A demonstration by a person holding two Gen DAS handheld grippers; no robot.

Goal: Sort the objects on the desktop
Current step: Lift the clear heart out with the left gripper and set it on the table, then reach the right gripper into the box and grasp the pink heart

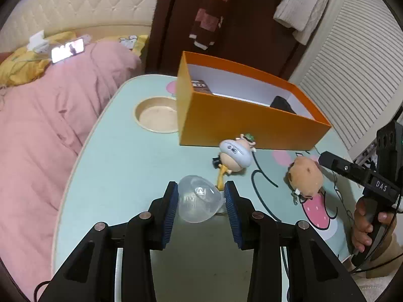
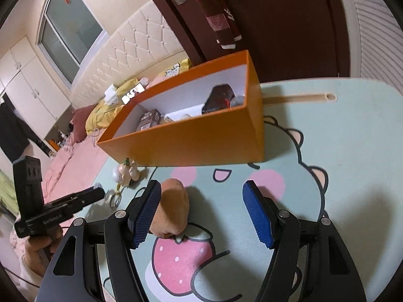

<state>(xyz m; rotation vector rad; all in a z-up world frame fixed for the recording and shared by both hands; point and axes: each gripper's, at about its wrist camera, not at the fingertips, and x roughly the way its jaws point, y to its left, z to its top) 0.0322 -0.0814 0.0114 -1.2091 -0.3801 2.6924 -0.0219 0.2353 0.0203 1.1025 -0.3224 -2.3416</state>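
Note:
A clear plastic cup (image 1: pixel 199 201) lies on its side between the blue pads of my left gripper (image 1: pixel 200 188), which is shut on it just above the mint table (image 1: pixel 121 163). Beyond it lies a small cartoon figure keychain (image 1: pixel 235 157) with a yellow strap, close to the front wall of the orange box (image 1: pixel 226 125). A brown plush toy (image 2: pixel 173 206) rests on the table against the left finger of my right gripper (image 2: pixel 203 188), whose jaws stand wide apart and hold nothing. The box (image 2: pixel 191 143) holds a brown packet (image 2: pixel 149 119) and a black item (image 2: pixel 219 98).
A round cup recess (image 1: pixel 156 115) is sunk into the table left of the box. A bed with a pink quilt (image 1: pixel 37 125) and a lit phone (image 1: pixel 67 50) lies beyond the table's left edge. A dark door with hanging clothes stands behind.

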